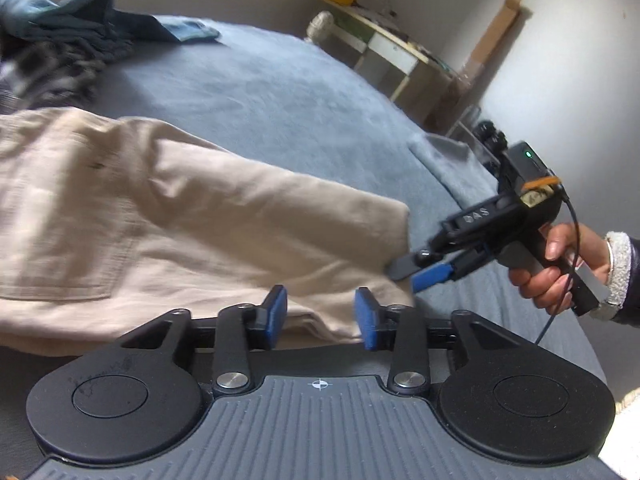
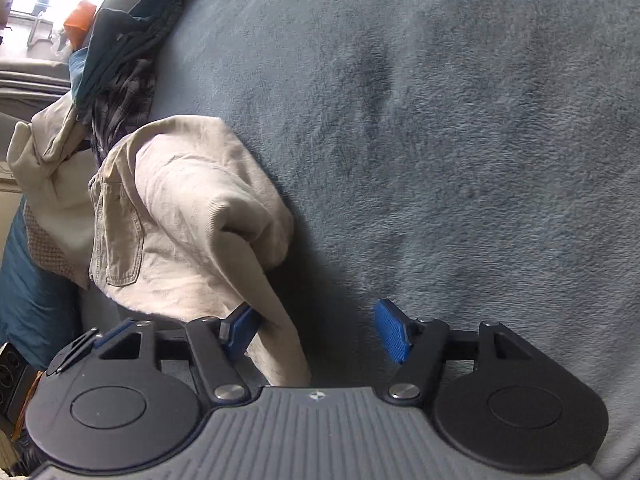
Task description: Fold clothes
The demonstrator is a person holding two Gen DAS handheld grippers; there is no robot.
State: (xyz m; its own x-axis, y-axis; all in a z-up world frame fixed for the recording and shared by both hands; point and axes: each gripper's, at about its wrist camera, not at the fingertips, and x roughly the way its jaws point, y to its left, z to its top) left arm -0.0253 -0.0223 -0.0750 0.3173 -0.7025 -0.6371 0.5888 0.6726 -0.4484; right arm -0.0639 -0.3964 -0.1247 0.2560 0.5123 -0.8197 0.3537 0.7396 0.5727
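Beige trousers [image 1: 160, 216] lie folded on the blue-grey blanket [image 1: 280, 96], a back pocket facing up at the left. At the bottom of the left wrist view my left gripper [image 1: 321, 318] is open, its blue pads apart over the trousers' near folded edge. A hand holds my right gripper [image 1: 406, 277] at the trousers' right end, its tips at the cloth's edge. In the right wrist view the right gripper [image 2: 316, 332] is open wide. A flap of the trousers [image 2: 192, 208] hangs beside its left pad [image 2: 240, 330], and the right pad is over bare blanket [image 2: 440, 140].
A heap of dark, plaid and denim clothes [image 1: 72, 32] sits at the back left of the bed, also seen as the dark pile [image 2: 120, 60]. Beyond the bed's right edge stand a low shelf unit [image 1: 392, 52] and a cardboard piece [image 1: 496, 32]. A teal cloth [image 2: 28, 292] hangs at the left.
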